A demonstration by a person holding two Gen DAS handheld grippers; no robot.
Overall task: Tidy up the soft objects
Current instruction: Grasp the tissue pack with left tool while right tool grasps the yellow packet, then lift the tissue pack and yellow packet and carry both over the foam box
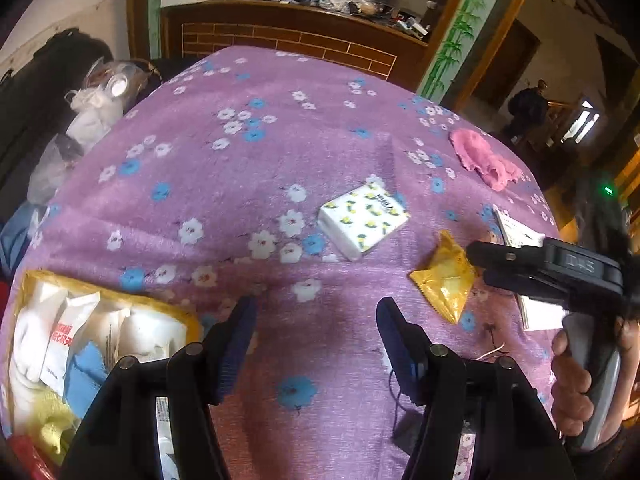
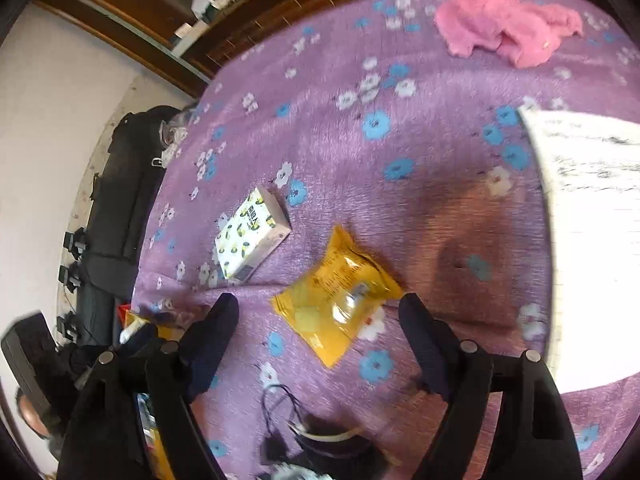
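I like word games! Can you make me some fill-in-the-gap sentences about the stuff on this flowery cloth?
The fluffy cloth lying far back is coloured ____.
The shiny snack packet in front of the right gripper is coloured ____.
The tissue pack has little ____ printed on it.
The left gripper holds ____.

Missing words: pink; yellow; lemons; nothing

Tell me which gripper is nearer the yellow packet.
Right. The right gripper hovers open over the yellow packet, fingers either side. The left gripper hangs open over bare cloth, left of it.
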